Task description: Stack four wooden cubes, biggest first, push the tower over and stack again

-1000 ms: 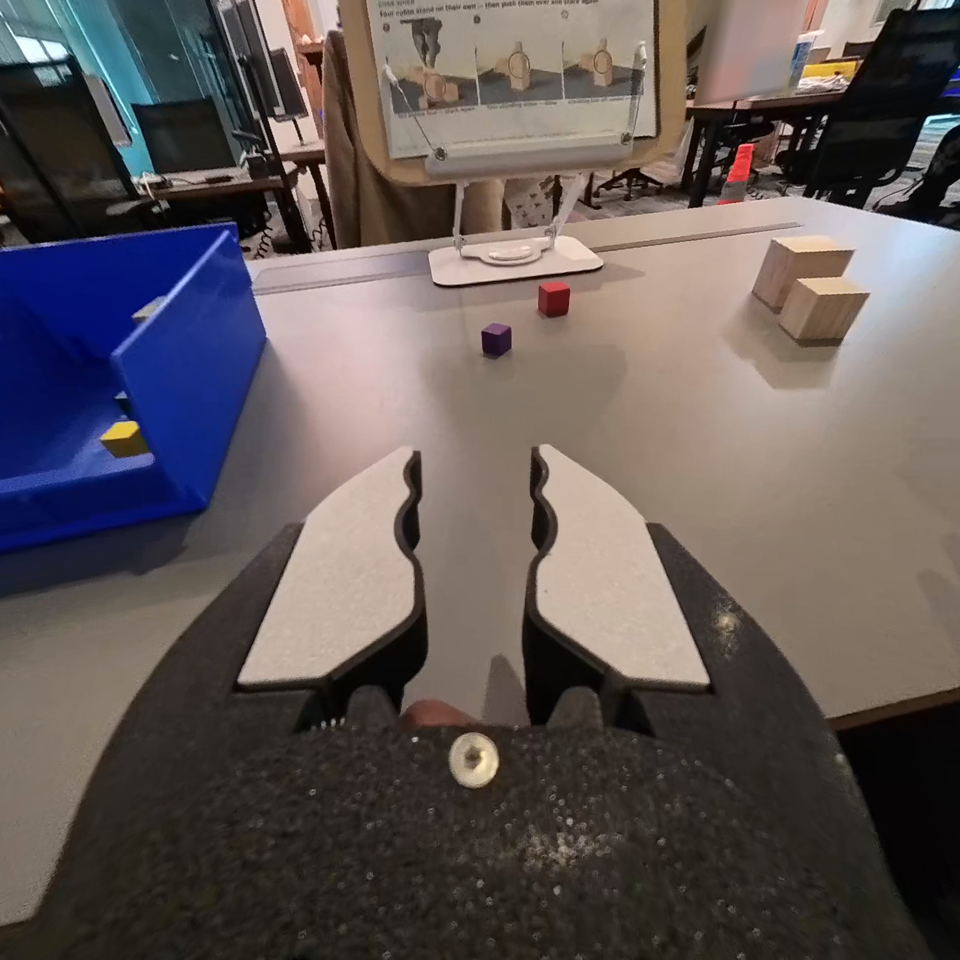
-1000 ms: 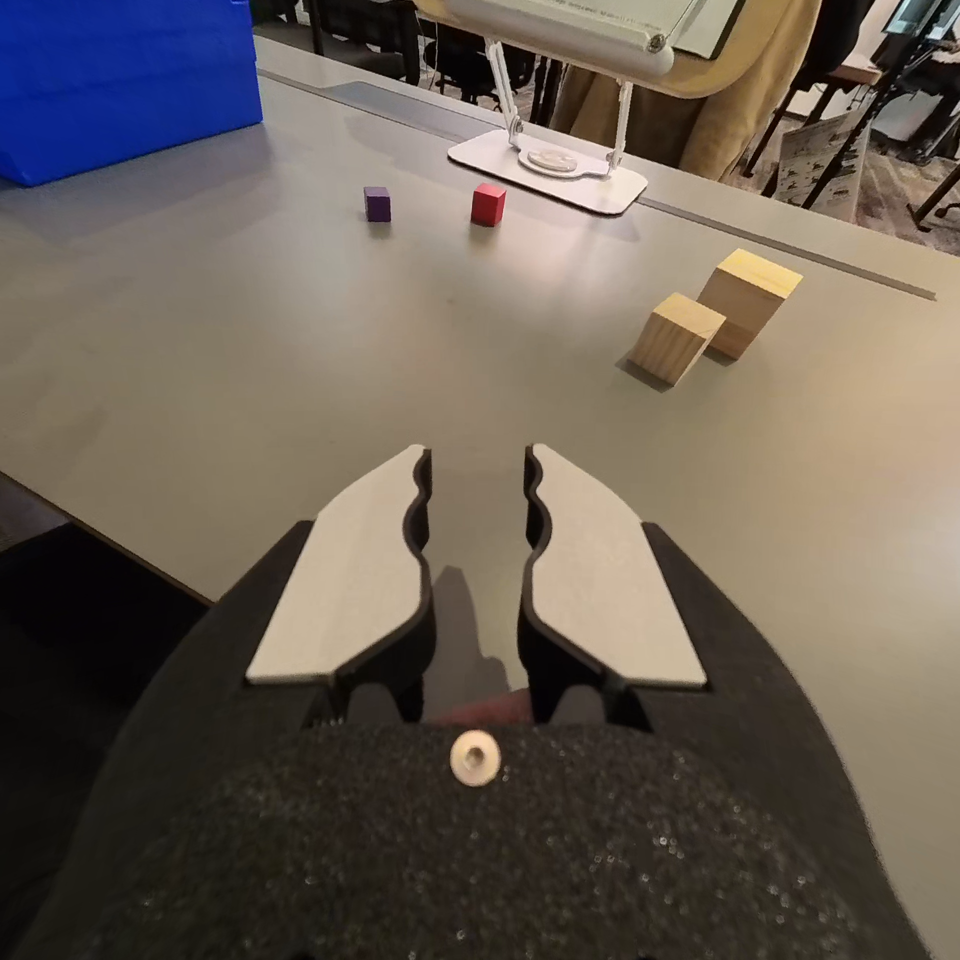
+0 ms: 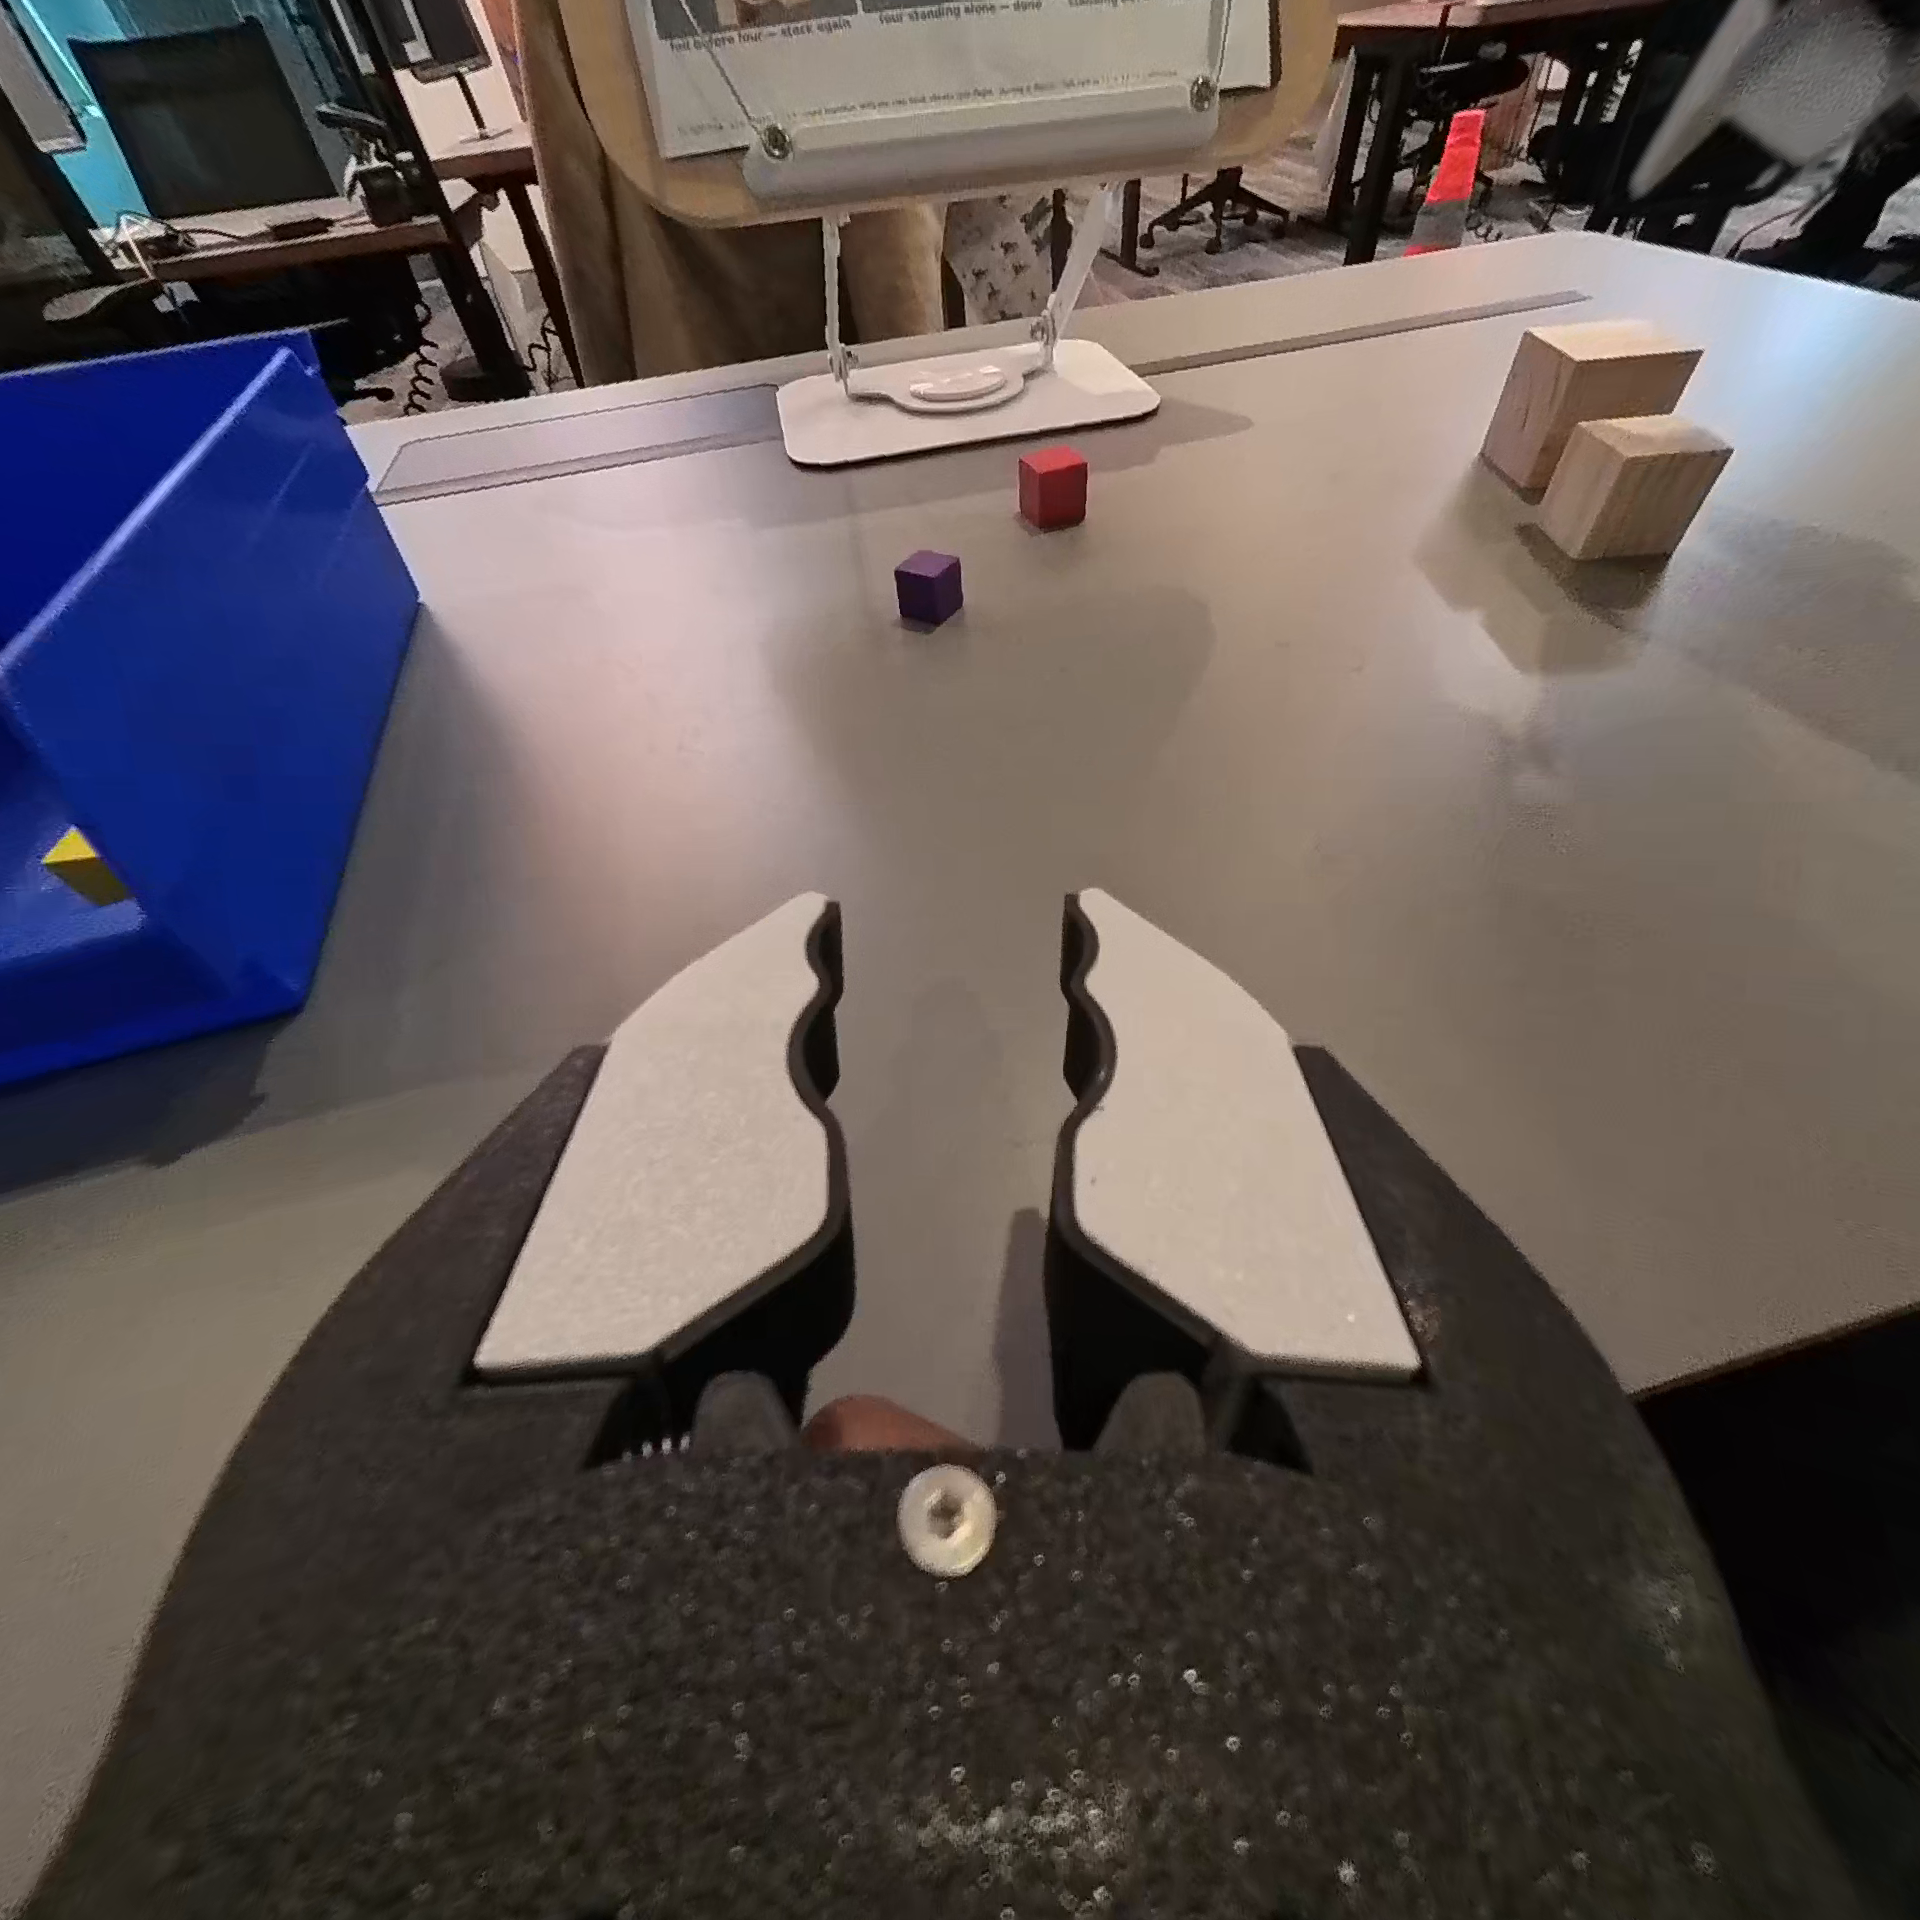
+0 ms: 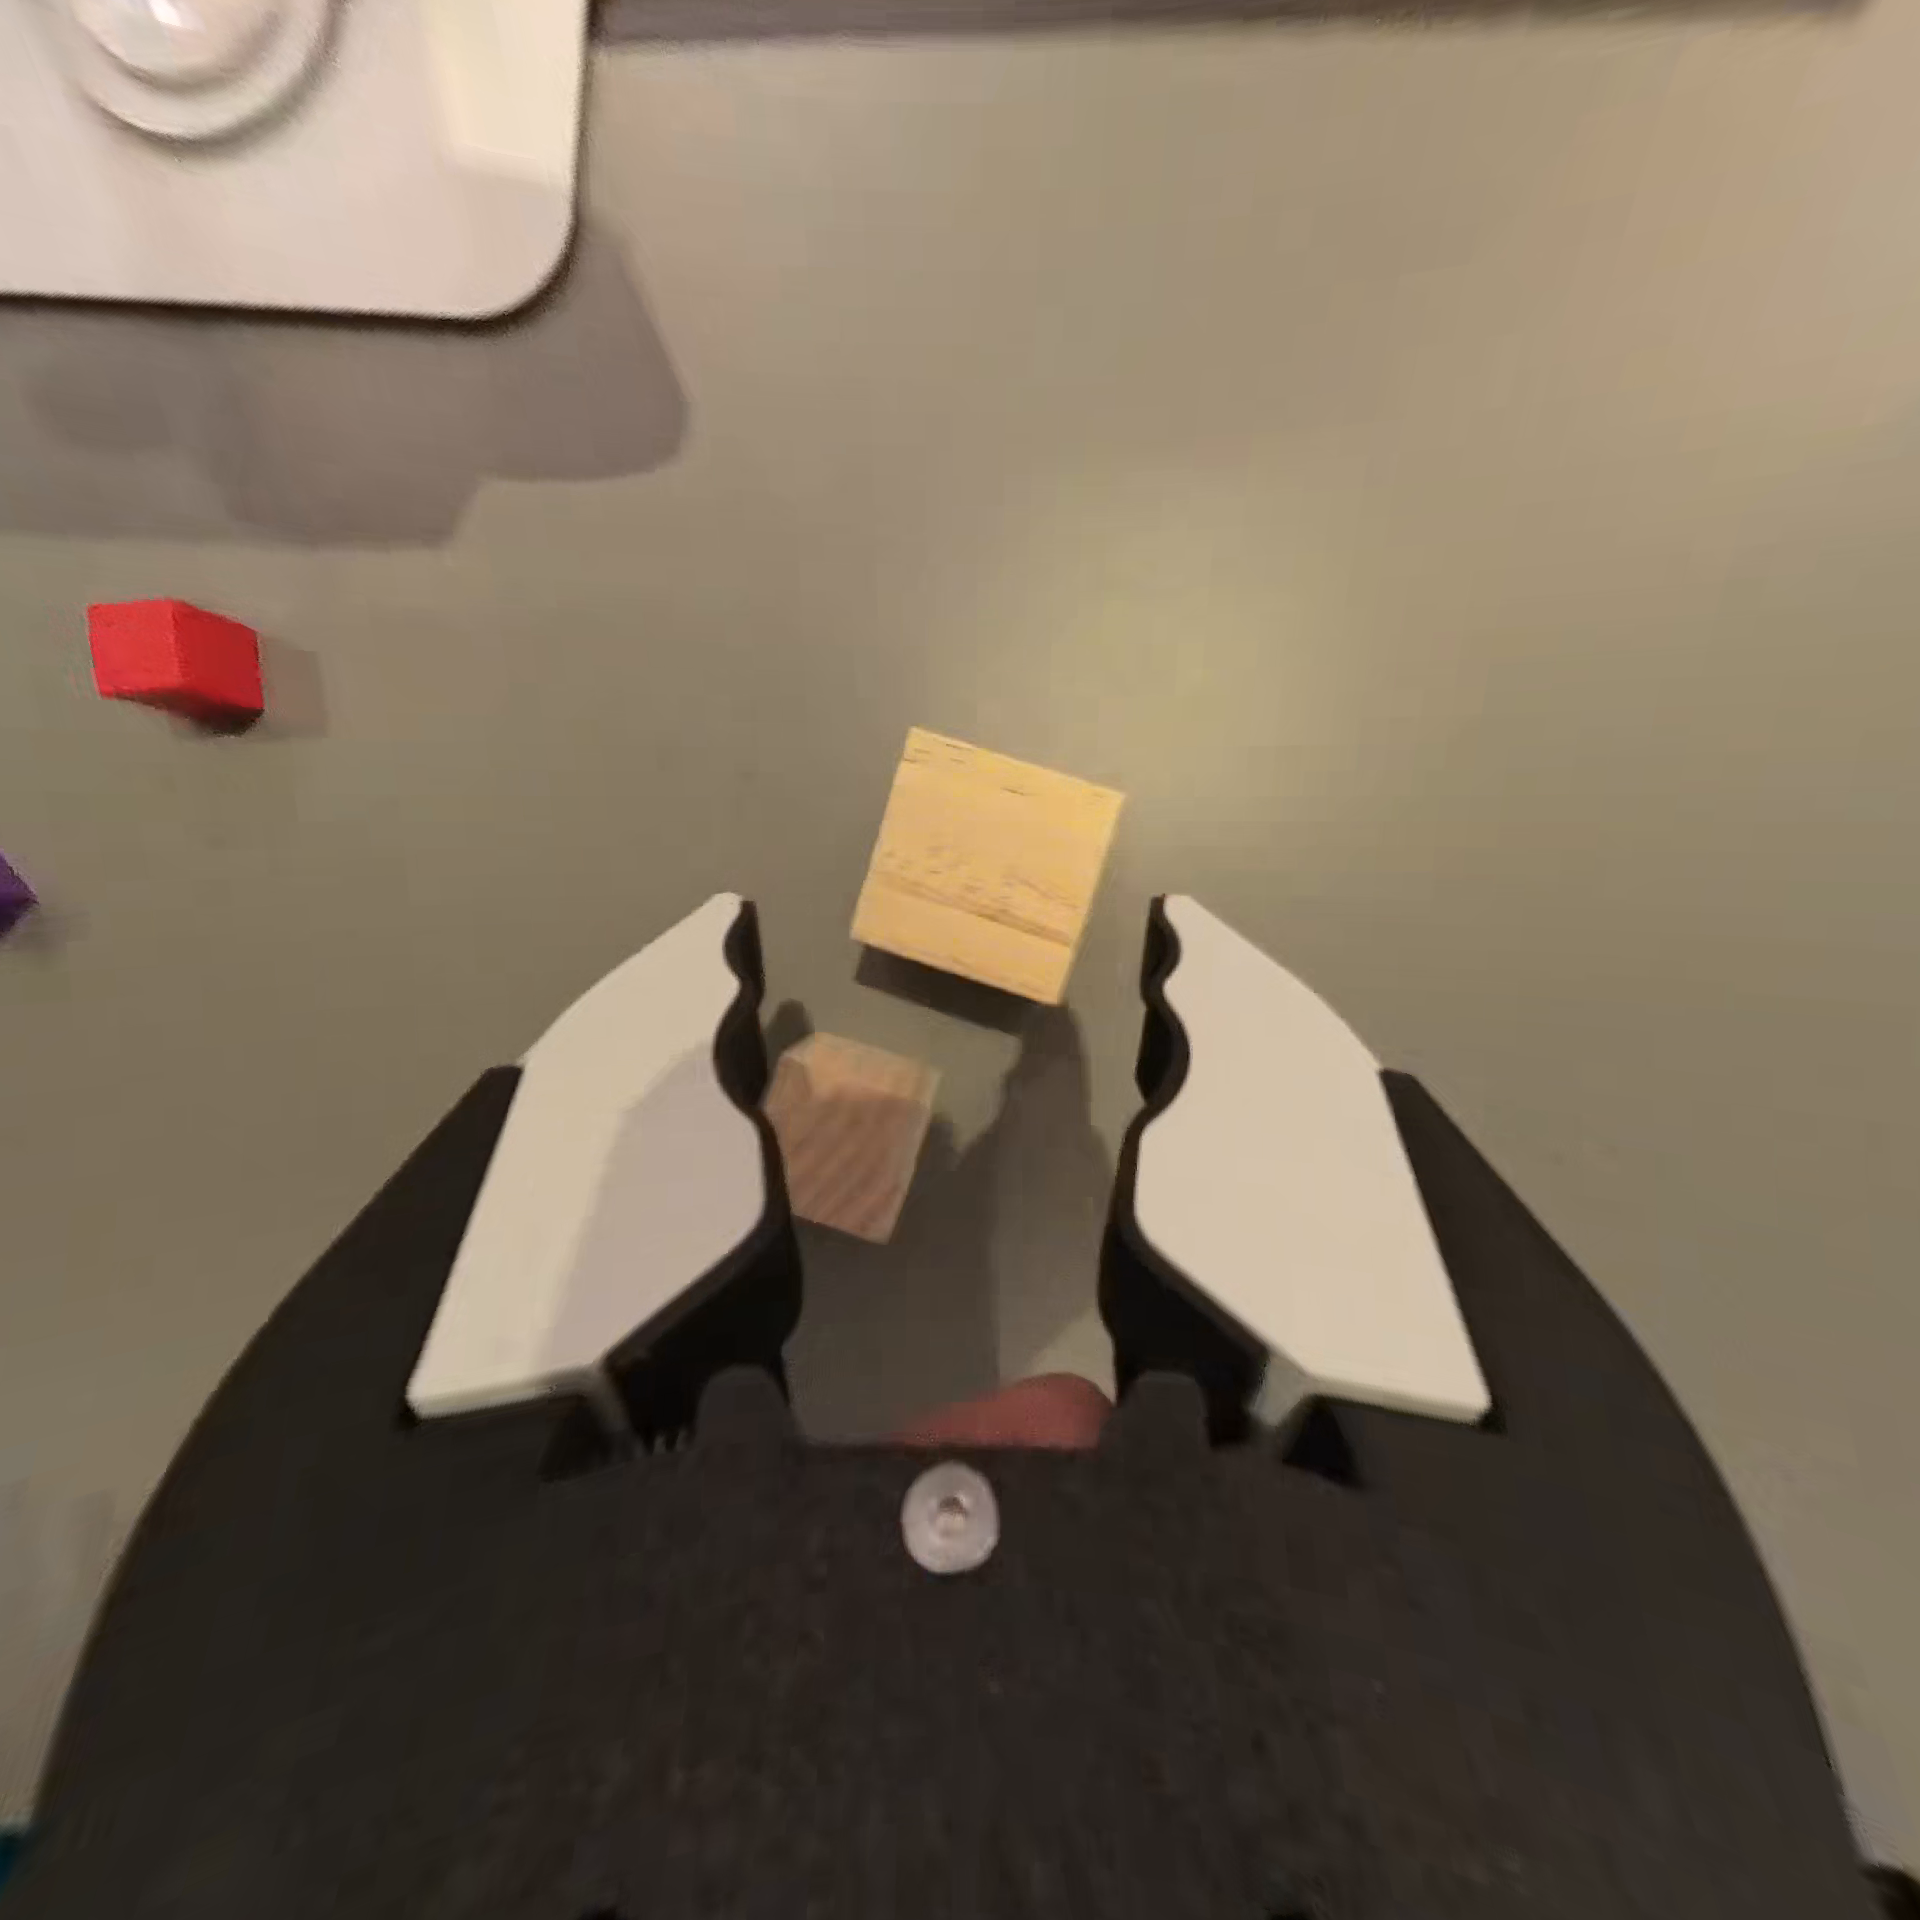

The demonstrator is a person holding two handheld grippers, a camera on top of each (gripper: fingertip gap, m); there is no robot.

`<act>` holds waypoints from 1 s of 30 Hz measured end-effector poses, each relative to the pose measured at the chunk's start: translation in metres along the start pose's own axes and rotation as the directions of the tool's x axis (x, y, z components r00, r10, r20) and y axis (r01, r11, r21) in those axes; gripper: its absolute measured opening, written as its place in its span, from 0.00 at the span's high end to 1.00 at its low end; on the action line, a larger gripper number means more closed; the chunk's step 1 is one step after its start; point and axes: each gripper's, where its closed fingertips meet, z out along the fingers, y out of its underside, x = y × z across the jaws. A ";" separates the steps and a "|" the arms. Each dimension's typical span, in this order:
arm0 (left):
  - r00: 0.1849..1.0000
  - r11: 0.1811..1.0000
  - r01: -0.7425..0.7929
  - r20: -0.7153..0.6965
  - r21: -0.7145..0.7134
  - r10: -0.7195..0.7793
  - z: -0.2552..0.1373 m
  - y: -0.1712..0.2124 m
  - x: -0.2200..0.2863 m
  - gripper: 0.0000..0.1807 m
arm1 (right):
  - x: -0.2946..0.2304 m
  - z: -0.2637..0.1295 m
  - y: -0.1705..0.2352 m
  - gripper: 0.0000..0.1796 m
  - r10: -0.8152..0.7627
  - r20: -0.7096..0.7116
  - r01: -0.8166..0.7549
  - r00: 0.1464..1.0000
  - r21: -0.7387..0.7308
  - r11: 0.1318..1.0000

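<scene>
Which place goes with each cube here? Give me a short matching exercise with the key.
Things:
1. red cube
2. purple cube
3. yellow cube
4. larger plain wooden cube

Places:
A. inside the blue bin
B. just beyond the open right gripper
C. nearest the white stand base
D. on the table, nearer the camera than the red one

Pairs: 1-C, 2-D, 3-A, 4-B

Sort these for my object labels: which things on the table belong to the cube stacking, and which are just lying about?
Job: big wooden cube, small wooden cube, red cube, purple cube, right gripper open above the wooden pair.

Lying about: blue bin, yellow block inside it, white stand.
</scene>
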 end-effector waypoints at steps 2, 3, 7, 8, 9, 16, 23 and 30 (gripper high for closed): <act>1.000 1.000 0.001 -0.007 -0.012 -0.001 0.000 0.004 0.000 0.78 | -0.004 0.019 0.002 0.59 0.036 -0.011 -0.037 0.999 -0.081 0.996; 1.000 1.000 0.001 -0.010 -0.016 -0.001 0.000 0.006 -0.001 0.78 | -0.001 0.027 0.003 0.58 0.045 -0.053 -0.050 0.998 -0.097 0.994; 1.000 0.999 0.019 -0.023 -0.035 -0.020 -0.003 0.010 -0.003 0.78 | 0.015 0.057 0.020 0.59 0.100 -0.162 -0.128 0.982 -0.169 0.977; 0.999 0.999 0.020 -0.025 -0.033 -0.021 -0.004 0.009 -0.003 0.78 | 0.014 0.065 0.023 0.61 0.124 -0.151 -0.150 0.981 -0.178 0.972; 1.000 1.000 0.014 -0.025 -0.028 -0.015 -0.005 0.008 -0.003 0.78 | 0.010 0.070 0.023 0.65 0.138 -0.124 -0.158 0.983 -0.164 0.974; 1.000 1.000 -0.009 -0.011 0.001 0.009 -0.008 0.001 -0.004 0.78 | -0.037 0.031 -0.039 0.65 -0.194 -0.075 0.199 0.978 0.081 0.977; 1.000 1.000 -0.002 -0.016 -0.010 0.002 -0.005 0.002 -0.002 0.79 | -0.203 -0.052 -0.007 0.66 -0.892 0.109 0.831 0.439 0.328 0.449; 1.000 1.000 -0.009 -0.017 -0.030 0.009 -0.001 0.007 -0.002 0.79 | -0.241 -0.017 0.107 0.66 -0.921 0.385 0.956 0.055 0.245 0.159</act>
